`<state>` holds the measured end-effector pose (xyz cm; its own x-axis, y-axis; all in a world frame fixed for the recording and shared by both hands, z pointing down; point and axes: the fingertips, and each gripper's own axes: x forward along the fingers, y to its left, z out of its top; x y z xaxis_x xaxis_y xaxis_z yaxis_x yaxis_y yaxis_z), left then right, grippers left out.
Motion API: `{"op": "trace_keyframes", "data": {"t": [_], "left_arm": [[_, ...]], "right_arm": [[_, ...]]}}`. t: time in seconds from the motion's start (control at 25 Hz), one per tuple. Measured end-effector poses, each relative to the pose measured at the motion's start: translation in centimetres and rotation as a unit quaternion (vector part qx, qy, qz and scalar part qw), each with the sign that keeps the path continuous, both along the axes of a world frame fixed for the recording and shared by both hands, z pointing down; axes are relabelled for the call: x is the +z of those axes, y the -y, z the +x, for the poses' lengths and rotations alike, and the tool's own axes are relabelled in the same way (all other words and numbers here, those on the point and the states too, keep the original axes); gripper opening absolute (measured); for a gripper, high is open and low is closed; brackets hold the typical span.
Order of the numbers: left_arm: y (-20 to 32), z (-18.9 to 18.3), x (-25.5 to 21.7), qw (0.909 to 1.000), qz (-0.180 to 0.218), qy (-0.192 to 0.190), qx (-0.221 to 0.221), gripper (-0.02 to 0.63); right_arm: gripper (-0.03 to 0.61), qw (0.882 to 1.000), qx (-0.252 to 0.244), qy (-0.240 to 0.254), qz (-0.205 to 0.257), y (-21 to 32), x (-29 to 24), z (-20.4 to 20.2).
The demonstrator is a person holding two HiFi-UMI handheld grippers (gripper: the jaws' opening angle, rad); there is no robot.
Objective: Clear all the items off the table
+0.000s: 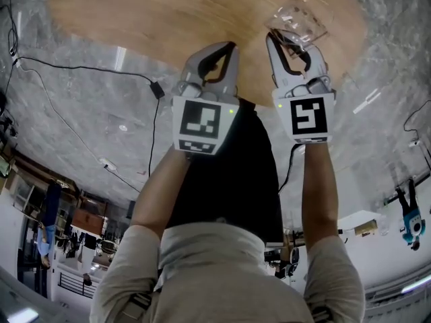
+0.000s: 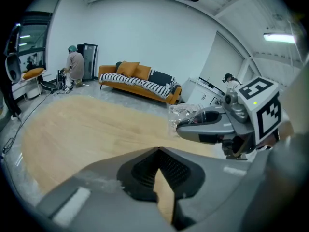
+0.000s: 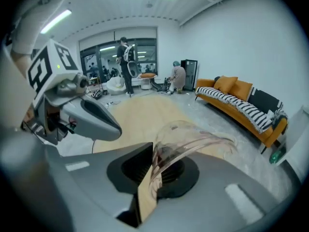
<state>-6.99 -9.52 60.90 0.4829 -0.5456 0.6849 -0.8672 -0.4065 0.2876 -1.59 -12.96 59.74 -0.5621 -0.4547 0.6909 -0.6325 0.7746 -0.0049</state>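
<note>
A crumpled clear plastic container (image 1: 298,17) hangs over the near right part of the round wooden table (image 1: 155,12). My right gripper (image 1: 273,39) is shut on its rim. In the right gripper view the clear plastic (image 3: 193,139) curls up out of the closed jaws of my right gripper (image 3: 150,152). My left gripper (image 1: 231,46) hovers just left of it over the table's edge, shut with nothing in it. The left gripper view shows my left gripper (image 2: 158,151) with its tips together, and the right gripper (image 2: 182,125) beside it with the plastic (image 2: 186,112). No other item shows on the tabletop.
A black cable (image 1: 81,66) trails over the grey marble floor left of the table. An orange sofa (image 2: 137,81) stands along the far wall, with a person (image 2: 75,64) at a dark cabinet. More people (image 3: 126,62) stand by the windows.
</note>
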Motion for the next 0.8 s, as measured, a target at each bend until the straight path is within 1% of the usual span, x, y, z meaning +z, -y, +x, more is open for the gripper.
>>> {"op": "trace_keyframes", "data": {"t": [0.08, 0.24, 0.36, 0.48, 0.64, 0.8], "left_arm": [[-0.3, 0.1, -0.9, 0.9999, 0.011, -0.001, -0.002, 0.020], [-0.6, 0.8, -2.8, 0.9997, 0.025, -0.001, -0.007, 0.020], [-0.4, 1.8, -6.8, 0.9988, 0.048, -0.006, -0.011, 0.020], [0.1, 1.8, -10.9, 0.9968, 0.077, -0.010, -0.015, 0.020], [0.0, 2.1, -15.9, 0.9948, 0.097, -0.020, -0.024, 0.020], [-0.2, 3.4, -21.2, 0.9914, 0.124, -0.029, -0.026, 0.020]], "right_arm": [[0.035, 1.000, 0.011, 0.013, 0.007, -0.6, -1.6, 0.2], [0.035, 0.999, 0.034, 0.024, 0.026, -1.6, -4.6, 1.0], [0.035, 0.997, 0.057, 0.043, 0.043, -1.9, -8.4, 2.3], [0.035, 0.993, 0.080, 0.059, 0.070, -1.9, -12.4, 2.7], [0.035, 0.987, 0.108, 0.046, 0.109, -2.6, -17.9, 3.5], [0.034, 0.980, 0.138, 0.069, 0.125, -3.4, -23.5, 4.6]]}}
